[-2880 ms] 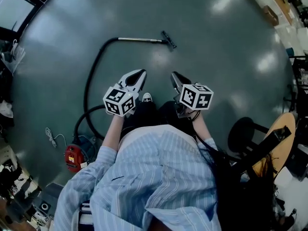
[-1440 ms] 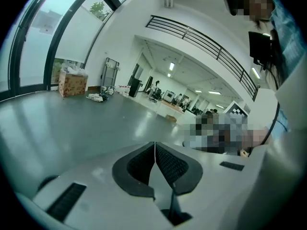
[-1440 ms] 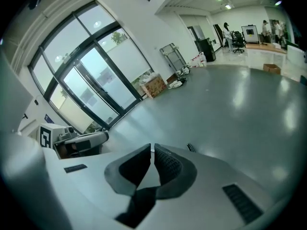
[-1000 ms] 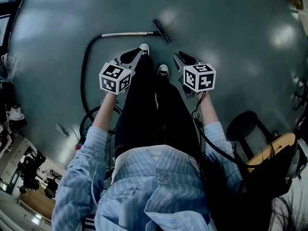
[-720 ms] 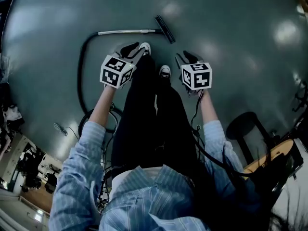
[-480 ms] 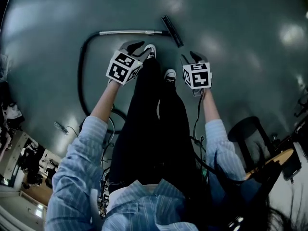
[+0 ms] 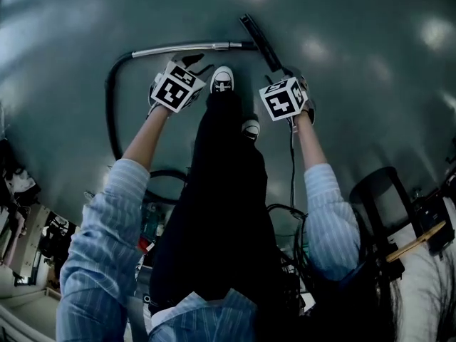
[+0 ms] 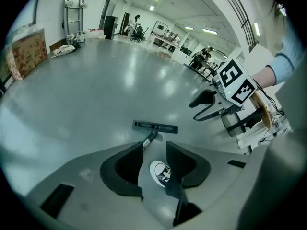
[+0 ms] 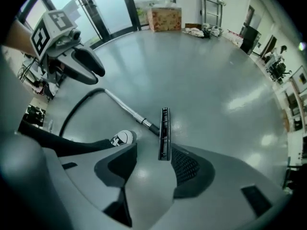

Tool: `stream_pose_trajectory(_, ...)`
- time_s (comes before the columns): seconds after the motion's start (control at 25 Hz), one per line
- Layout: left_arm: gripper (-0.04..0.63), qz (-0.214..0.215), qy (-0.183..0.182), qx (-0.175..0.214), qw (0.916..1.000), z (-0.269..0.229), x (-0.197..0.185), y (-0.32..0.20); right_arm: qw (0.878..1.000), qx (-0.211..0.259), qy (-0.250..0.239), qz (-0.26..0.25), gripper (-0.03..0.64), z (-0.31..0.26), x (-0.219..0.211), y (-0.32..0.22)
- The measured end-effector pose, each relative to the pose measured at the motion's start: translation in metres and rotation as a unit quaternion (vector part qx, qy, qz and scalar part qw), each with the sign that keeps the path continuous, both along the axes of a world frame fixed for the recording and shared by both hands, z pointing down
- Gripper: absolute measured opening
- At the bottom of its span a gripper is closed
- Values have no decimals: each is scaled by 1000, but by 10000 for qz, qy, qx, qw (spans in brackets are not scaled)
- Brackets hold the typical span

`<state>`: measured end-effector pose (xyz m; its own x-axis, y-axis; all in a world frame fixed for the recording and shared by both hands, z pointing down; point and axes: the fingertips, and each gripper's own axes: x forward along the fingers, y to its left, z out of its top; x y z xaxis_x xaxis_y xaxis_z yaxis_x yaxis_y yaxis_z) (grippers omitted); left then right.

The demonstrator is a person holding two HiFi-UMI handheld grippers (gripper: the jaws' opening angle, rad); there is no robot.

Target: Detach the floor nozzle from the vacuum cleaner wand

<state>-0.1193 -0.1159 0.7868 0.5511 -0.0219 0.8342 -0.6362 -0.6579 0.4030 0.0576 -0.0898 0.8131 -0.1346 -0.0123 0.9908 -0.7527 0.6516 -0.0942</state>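
Note:
The black floor nozzle lies on the grey floor, joined to the chrome wand, which runs left into a black hose. My left gripper hovers just above the wand, its jaws open after just widening, with only floor and a shoe seen between them. My right gripper points straight down by the nozzle's near end. Its jaws have also just been opening and hold nothing. In the right gripper view the nozzle lies just beyond my right gripper, and the wand slants up to the left.
The person's legs and white-toed shoes stand between the two grippers. A black stool and a wooden chair are at the lower right, with cables beside the legs. A cardboard box sits far off by the wall.
Both grippers have dropped toward the floor and closed in on the wand and nozzle as the person bent down. Both pairs of jaws have opened.

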Motion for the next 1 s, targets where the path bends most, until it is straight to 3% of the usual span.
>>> stream_pose_trajectory(0.28,140,272,-145,89,9995,70,4,11,9998,33,215,29,234,73,14,20)
stream_pose_trajectory(0.64,155,955,-574,434,9928,172,21,33,9975,309,414,-472,251,149,22,19)
stream_pose_trajectory(0.84,170,1389,-982,539,9840,214,16,29,9940,434,604,-807,256,169,25,16)
stream_pose_trajectory(1.0,170,1888,-1134,619,9735,243,24,29,9951,453,607,-643,256,185,31,11)
